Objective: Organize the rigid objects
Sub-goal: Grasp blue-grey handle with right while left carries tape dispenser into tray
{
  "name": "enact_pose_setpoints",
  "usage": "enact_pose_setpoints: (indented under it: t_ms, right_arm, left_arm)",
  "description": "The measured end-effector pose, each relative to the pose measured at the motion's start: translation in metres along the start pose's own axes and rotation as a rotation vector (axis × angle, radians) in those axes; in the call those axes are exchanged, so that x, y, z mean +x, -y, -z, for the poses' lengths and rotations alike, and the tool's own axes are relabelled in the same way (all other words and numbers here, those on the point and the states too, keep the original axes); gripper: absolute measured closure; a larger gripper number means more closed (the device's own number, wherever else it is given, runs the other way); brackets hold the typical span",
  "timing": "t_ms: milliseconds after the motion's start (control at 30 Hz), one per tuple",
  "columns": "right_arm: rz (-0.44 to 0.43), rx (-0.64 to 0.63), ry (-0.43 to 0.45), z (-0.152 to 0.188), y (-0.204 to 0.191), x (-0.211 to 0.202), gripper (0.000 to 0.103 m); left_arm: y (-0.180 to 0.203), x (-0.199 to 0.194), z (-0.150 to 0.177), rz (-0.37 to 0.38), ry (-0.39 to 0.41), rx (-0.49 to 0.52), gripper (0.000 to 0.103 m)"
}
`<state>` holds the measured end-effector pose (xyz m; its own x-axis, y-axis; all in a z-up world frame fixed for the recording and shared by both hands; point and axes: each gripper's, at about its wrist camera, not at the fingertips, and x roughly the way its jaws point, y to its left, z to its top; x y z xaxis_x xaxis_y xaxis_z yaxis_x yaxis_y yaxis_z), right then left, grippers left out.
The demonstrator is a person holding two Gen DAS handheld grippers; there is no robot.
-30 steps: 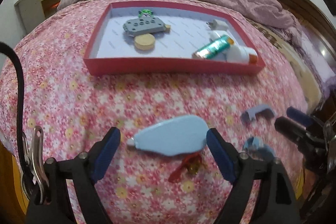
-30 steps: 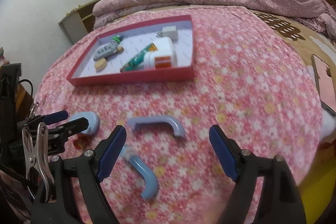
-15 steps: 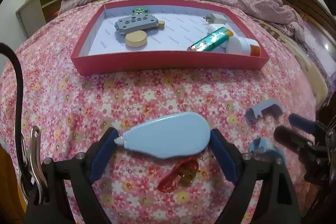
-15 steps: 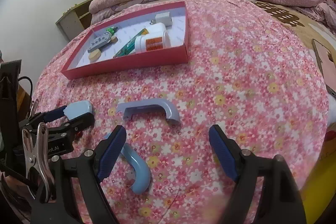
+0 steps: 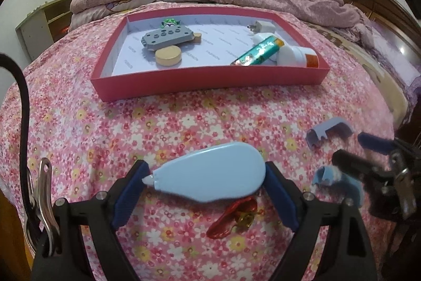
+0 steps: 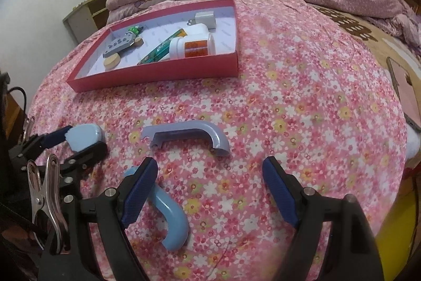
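My left gripper (image 5: 208, 188) is shut on a light blue teardrop-shaped correction tape dispenser (image 5: 210, 175), its pads pressing the tip and the rounded end, just above the flowered bedspread. The right wrist view shows that same dispenser (image 6: 84, 136) between the left gripper's (image 6: 79, 140) fingers. My right gripper (image 6: 210, 191) stands open over the bedspread with nothing between its fingers. A grey-lilac handle (image 6: 186, 134) lies just beyond it. A light blue curved handle (image 6: 171, 223) lies under its left finger. The red tray (image 5: 210, 82) sits farther back.
The tray holds a grey keypad part (image 5: 167, 37), a wooden disc (image 5: 168, 57), a green tube (image 5: 257, 52), a white bottle (image 5: 294, 55) and a white plug (image 5: 261, 26). A red crumpled piece (image 5: 234, 217) lies under the dispenser. A phone (image 6: 402, 91) lies at the right; a pink duvet is heaped behind.
The left pads have closed in against the dispenser's ends and it now sits a little higher over the red piece. The right gripper has barely shifted and stays open.
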<state>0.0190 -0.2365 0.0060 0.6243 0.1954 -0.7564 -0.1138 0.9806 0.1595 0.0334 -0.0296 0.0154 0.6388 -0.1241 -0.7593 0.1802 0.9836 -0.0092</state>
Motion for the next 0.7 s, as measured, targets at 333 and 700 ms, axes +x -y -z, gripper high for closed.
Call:
enact_pose_setpoints:
  t_ms: [333, 700]
  right_arm:
    - [-0.050, 0.042, 0.047, -0.010, -0.011, -0.002, 0.016]
    - [0.030, 0.036, 0.038, -0.015, -0.022, 0.013, 0.027]
  left_arm:
    - [-0.017, -0.008, -0.005, 0.011, 0.017, -0.044, 0.013]
    - [-0.029, -0.012, -0.011, 0.000, 0.041, -0.058, 0.013]
